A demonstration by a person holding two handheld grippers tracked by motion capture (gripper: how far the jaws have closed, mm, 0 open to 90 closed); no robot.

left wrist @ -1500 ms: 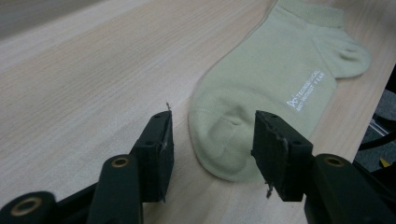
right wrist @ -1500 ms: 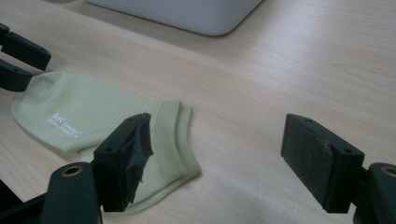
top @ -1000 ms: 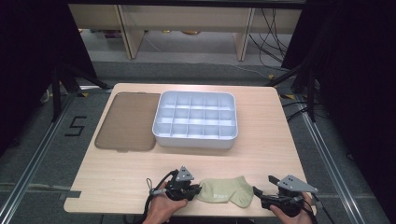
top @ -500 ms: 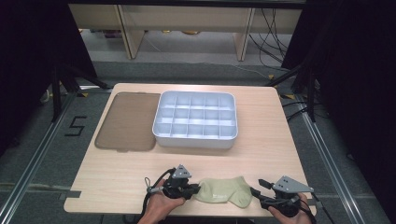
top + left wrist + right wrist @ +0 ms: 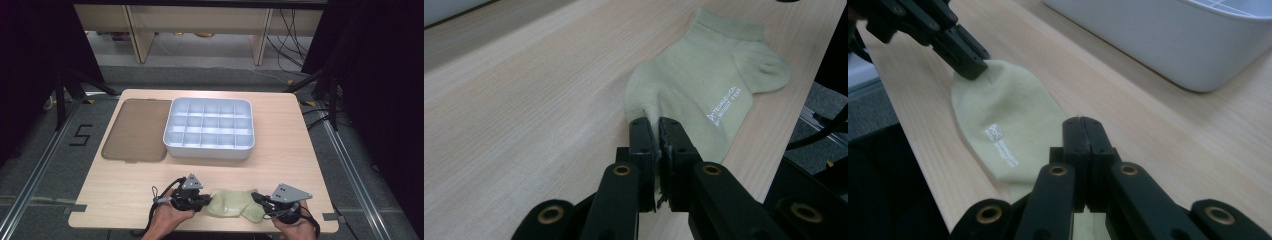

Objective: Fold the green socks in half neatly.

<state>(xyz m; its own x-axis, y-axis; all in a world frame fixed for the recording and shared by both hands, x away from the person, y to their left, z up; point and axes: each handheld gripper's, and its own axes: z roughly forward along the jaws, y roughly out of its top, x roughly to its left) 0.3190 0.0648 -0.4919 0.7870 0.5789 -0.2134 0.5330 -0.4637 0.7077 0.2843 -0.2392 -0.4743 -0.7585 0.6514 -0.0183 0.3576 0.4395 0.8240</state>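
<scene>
A pale green ankle sock lies flat near the table's front edge, between my two grippers. My left gripper is shut on the sock's toe end, pinching up a small fold of the sock between its jaws. The same gripper appears at the far end of the sock in the right gripper view. My right gripper is over the sock's cuff end. Its jaws are pressed together and I see no fabric between them.
A white tray divided into several compartments stands at the middle of the table, its wall close behind the sock. A flat brown lid lies to its left. The table's front edge runs just under both hands.
My right gripper has moved left, from beside the sock to over its cuff end. The left gripper stays shut on the toe, and the sock has barely shifted.
</scene>
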